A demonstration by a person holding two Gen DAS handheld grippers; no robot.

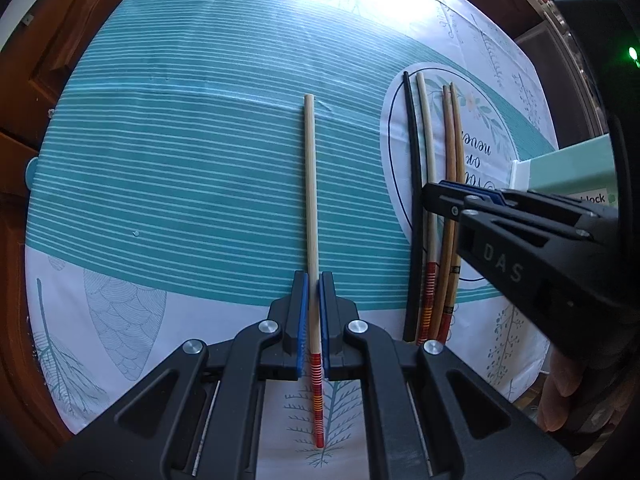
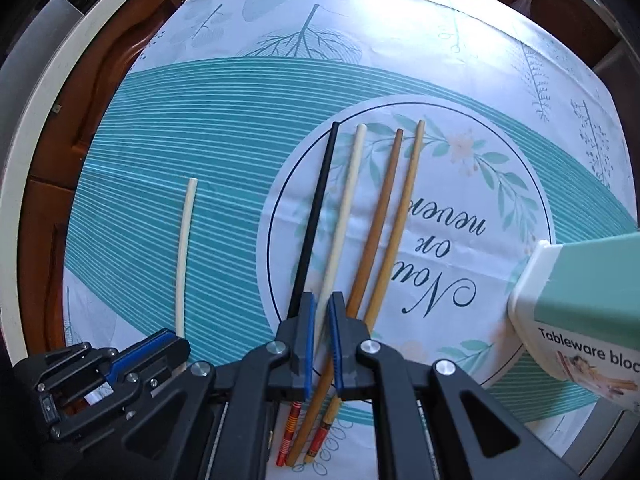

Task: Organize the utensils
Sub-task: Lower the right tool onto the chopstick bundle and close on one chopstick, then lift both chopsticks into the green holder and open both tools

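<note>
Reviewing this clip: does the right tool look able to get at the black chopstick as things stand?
Probably yes. The right tool sits over the cream chopstick, and the black chopstick lies immediately left, uncovered. The left tool is away at the lone chopstick.

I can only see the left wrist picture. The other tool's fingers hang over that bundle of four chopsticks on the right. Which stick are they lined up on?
Observer: In the right wrist view, the right gripper has the cream chopstick running between its fingers. The black chopstick passes just outside them. I cannot tell whether the cream one is clamped.
Operator: And the pale green box at the edge? I can only read "lock".
Observer: Here its label reads "Tableware bloc", cut off by the frame.
Operator: What's written on the tablecloth?
Observer: "Now or never", upside down in this view.
</note>
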